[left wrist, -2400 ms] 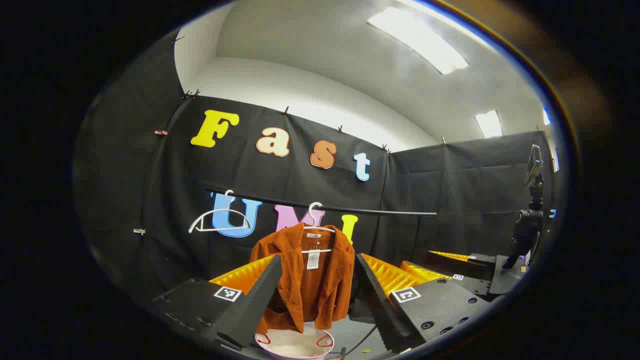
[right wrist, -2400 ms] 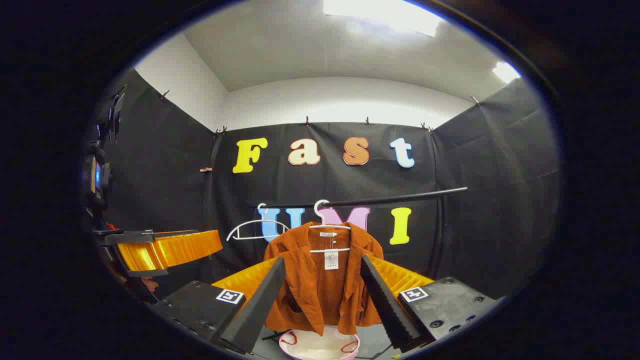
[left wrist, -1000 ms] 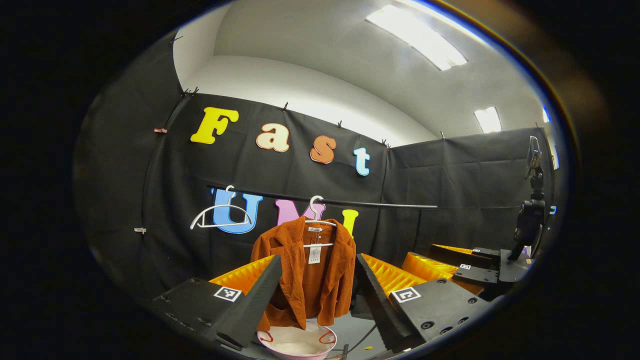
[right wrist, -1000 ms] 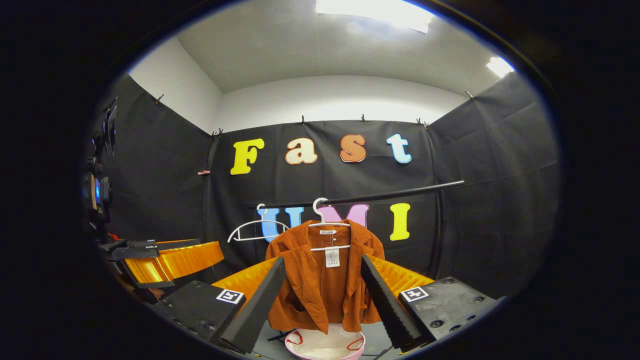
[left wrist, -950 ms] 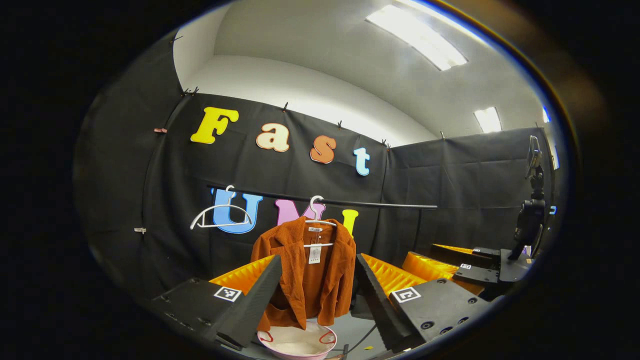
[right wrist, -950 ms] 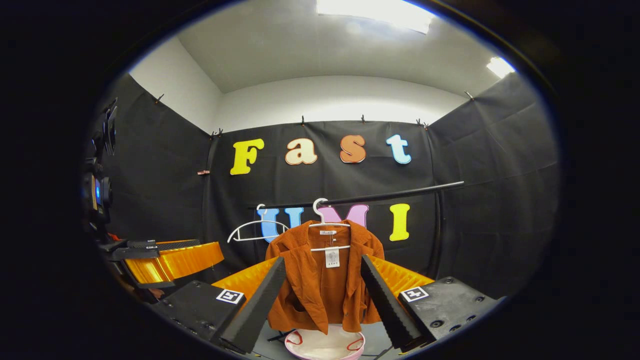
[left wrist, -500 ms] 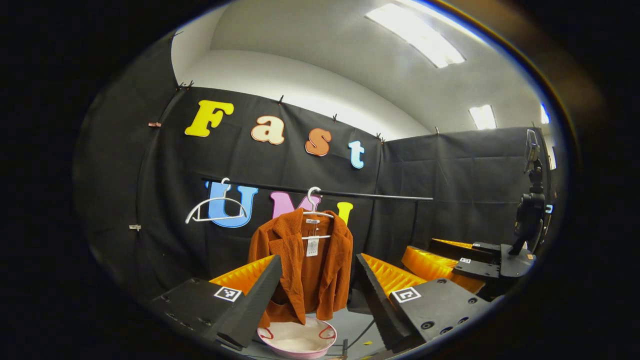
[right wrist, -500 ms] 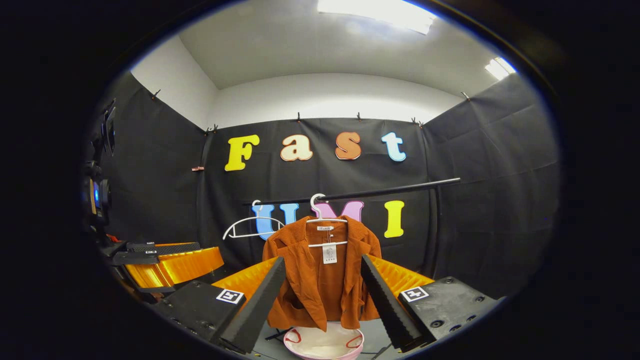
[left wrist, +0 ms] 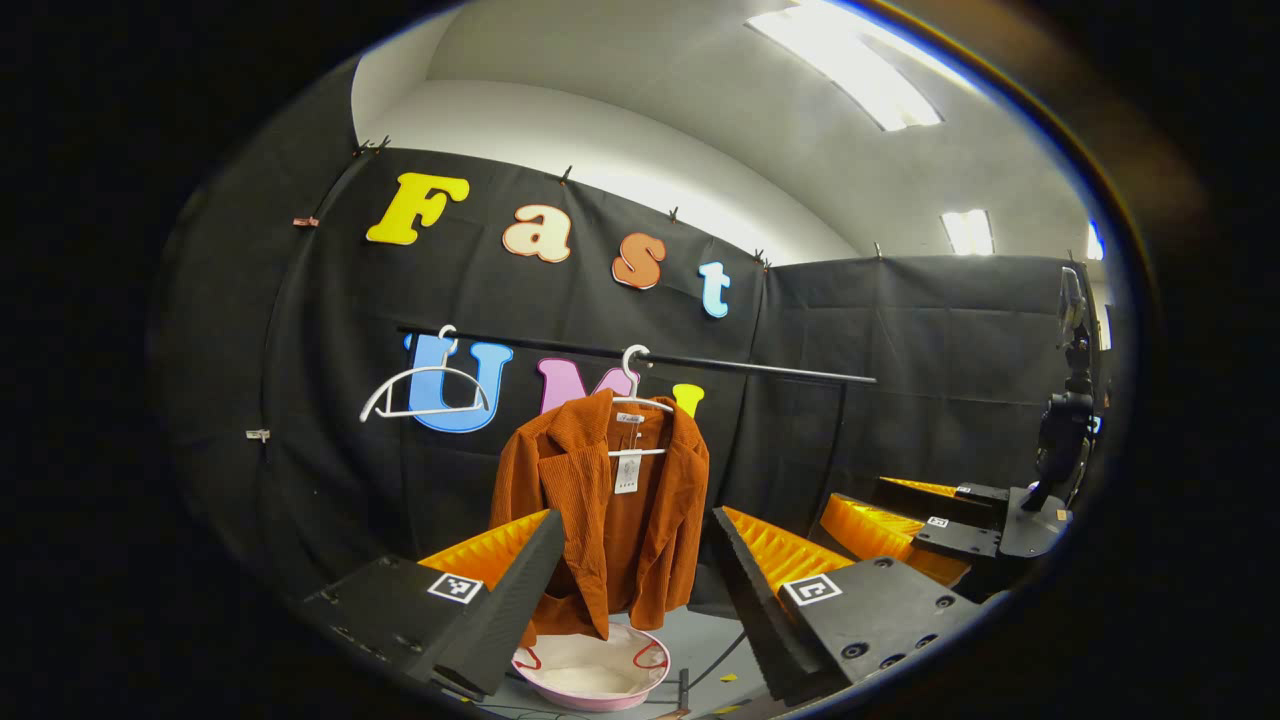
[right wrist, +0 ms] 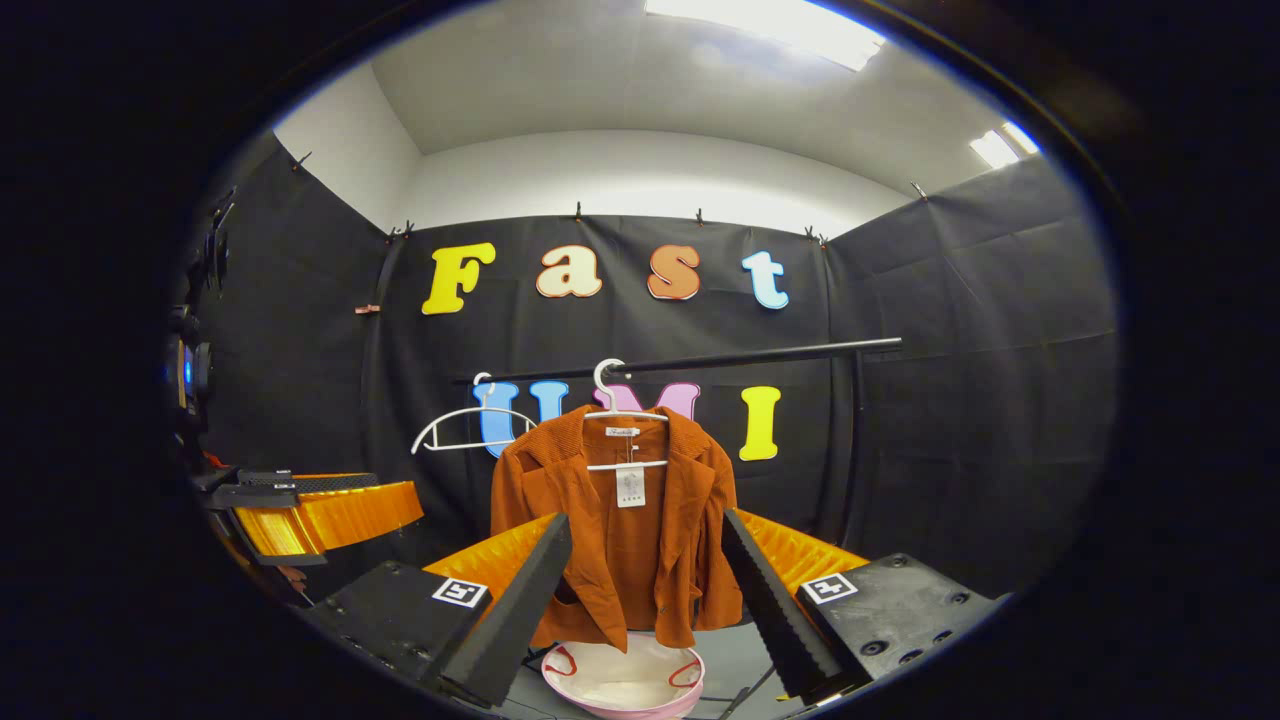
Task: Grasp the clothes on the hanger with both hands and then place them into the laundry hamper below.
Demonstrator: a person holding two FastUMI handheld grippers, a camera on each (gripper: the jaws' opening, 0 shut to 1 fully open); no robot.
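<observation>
A rust-orange corduroy jacket [left wrist: 600, 510] [right wrist: 620, 530] is hanging on a white hanger [left wrist: 636, 400] [right wrist: 622, 412], whose hook is sitting over a black rail [left wrist: 700, 362] [right wrist: 720, 362]. The jacket is hanging open at the front, its collar folding outward, and a white tag is dangling inside the neck. Directly below, a round pink laundry hamper [left wrist: 590, 695] [right wrist: 625, 702] with a white lining and red handles is standing on the floor, the jacket's hem hanging just above its rim.
</observation>
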